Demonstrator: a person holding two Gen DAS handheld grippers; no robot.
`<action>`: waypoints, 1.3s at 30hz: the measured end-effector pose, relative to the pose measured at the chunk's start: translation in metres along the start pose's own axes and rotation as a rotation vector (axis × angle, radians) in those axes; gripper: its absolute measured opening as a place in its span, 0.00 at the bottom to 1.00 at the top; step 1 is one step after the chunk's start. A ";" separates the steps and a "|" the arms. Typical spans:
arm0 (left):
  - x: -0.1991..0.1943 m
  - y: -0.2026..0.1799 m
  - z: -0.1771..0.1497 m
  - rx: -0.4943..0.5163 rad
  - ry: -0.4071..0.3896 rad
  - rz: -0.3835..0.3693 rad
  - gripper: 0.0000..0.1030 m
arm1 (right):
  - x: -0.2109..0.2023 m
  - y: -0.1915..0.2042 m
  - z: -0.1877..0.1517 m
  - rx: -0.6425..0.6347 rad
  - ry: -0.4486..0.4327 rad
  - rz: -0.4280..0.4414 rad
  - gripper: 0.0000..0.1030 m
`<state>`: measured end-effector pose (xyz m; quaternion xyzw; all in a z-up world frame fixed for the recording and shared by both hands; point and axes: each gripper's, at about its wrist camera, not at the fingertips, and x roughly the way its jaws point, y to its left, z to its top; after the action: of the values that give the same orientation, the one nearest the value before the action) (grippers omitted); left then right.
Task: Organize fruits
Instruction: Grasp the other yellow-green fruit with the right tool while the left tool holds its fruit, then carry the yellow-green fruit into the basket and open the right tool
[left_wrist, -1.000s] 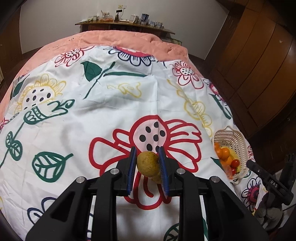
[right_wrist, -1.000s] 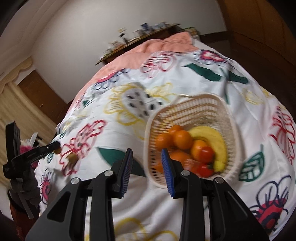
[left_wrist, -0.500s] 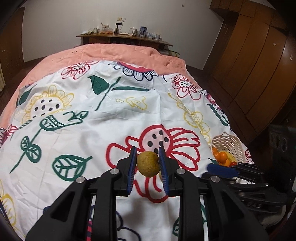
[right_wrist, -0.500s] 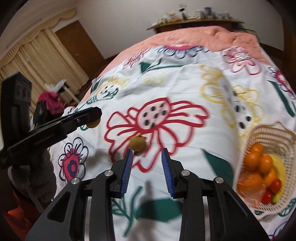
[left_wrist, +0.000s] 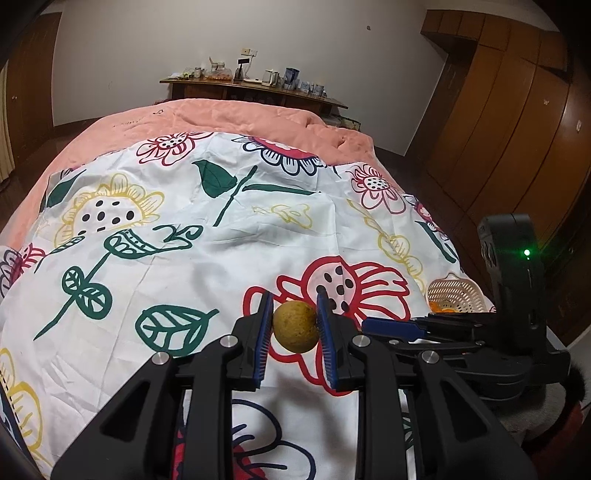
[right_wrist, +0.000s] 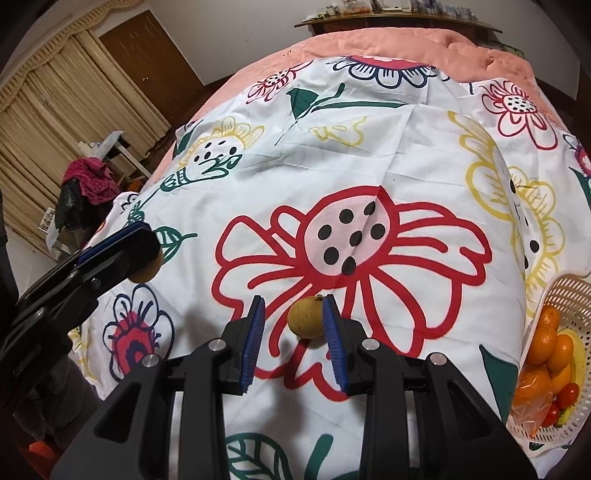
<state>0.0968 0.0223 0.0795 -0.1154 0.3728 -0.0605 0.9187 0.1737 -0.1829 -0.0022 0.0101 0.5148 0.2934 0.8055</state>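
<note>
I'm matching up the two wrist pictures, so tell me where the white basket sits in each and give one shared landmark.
Left wrist: the white basket is small, at the right edge about mid-height, past the red flower print.
Right wrist: the basket is at the lower right edge, cut off by the frame, with fruit inside.
Shared landmark: the big red flower print, left of the basket in both.

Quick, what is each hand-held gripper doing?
Left hand-held gripper: shut on a brownish round fruit.
Right hand-held gripper: open, second fruit between its fingers.
</note>
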 end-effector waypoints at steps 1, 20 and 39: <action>0.000 0.001 0.000 -0.003 0.000 -0.001 0.24 | 0.000 0.001 0.001 -0.001 -0.001 -0.007 0.32; 0.005 0.010 -0.005 -0.030 0.022 -0.017 0.24 | 0.013 -0.006 0.011 0.007 -0.014 -0.098 0.38; 0.005 0.000 -0.020 0.016 0.016 -0.012 0.24 | 0.017 0.001 0.005 -0.036 -0.023 -0.164 0.27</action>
<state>0.0864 0.0184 0.0628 -0.1101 0.3788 -0.0699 0.9163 0.1820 -0.1723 -0.0136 -0.0432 0.4994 0.2352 0.8327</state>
